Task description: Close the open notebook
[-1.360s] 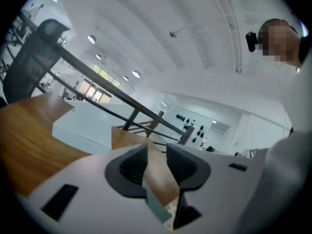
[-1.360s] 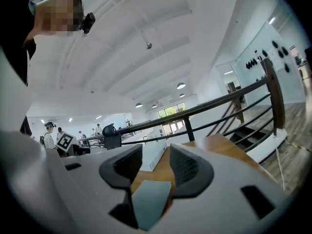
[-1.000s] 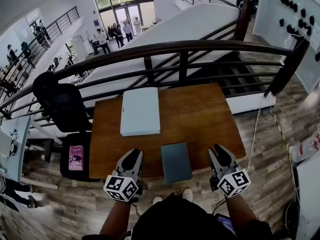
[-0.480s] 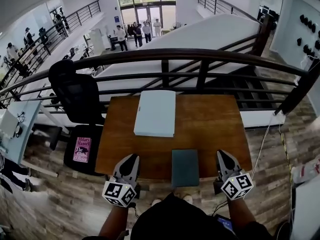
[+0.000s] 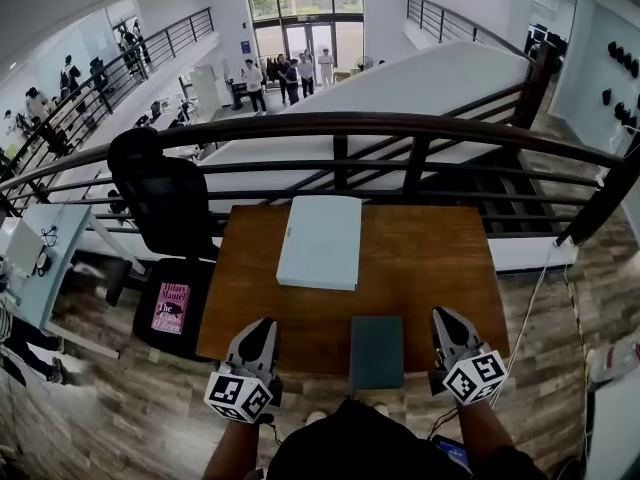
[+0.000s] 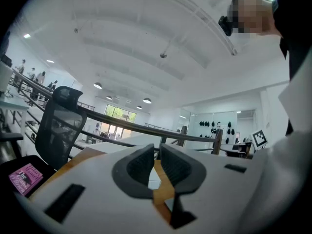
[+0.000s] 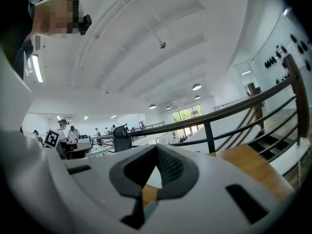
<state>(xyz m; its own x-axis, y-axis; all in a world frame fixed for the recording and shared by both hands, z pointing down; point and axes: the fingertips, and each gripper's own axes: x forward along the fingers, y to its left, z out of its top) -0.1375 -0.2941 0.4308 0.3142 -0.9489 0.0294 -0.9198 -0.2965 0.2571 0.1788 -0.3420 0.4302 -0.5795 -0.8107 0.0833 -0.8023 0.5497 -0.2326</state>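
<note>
A dark teal notebook lies closed and flat at the near edge of the wooden table, between my two grippers. Neither gripper touches it. My left gripper hangs at the table's near left edge; in the left gripper view its jaws stand almost together with only a thin slit and nothing in it. The right gripper is at the near right edge, its jaws pressed tip to tip and empty. A larger pale blue closed book or pad lies further back on the table.
A dark metal railing runs just behind the table, with an open drop beyond. A black office chair stands at the left, and a pink-covered book rests on a black seat beside it. A thin cable hangs at the right.
Both grippers have drawn back towards me, from over the table's near strip to its very edge. The teal notebook stays closed and in place. My head view has shifted.
</note>
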